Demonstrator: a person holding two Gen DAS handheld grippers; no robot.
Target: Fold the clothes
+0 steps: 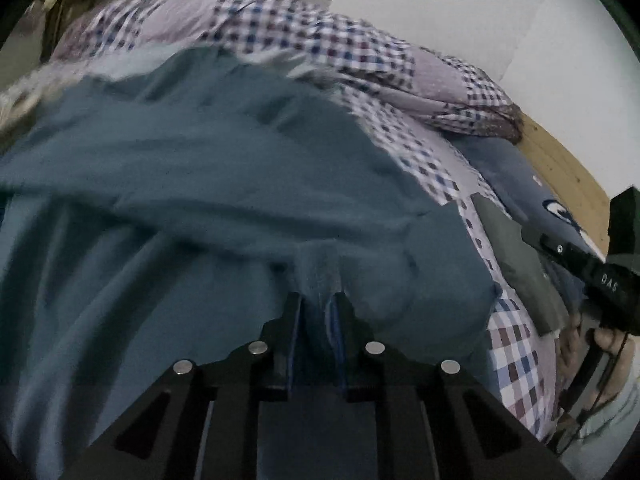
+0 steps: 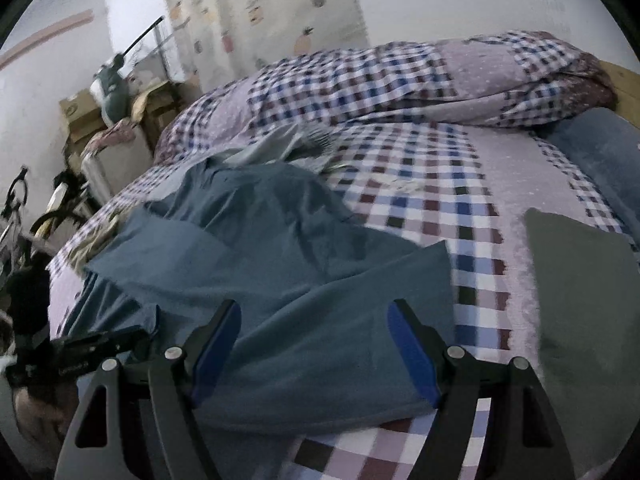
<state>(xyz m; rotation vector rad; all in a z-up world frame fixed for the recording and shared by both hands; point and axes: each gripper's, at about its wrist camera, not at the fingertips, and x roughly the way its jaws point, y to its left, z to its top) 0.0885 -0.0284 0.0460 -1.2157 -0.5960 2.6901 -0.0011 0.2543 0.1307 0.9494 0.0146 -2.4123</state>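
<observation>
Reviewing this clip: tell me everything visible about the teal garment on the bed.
The teal garment is a plain blue-green piece of soft, matte cloth, rumpled into long folds and spread across the checked bedsheet. The left gripper is shut on a bunched ridge of it. The right gripper is open, its blue-padded fingers either side of the near edge, not pinching. Its type, shirt or otherwise, cannot be told.

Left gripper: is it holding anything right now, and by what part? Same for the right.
Left gripper is shut on a bunched fold of the teal garment. Right gripper is open over the same garment, holding nothing.
</observation>
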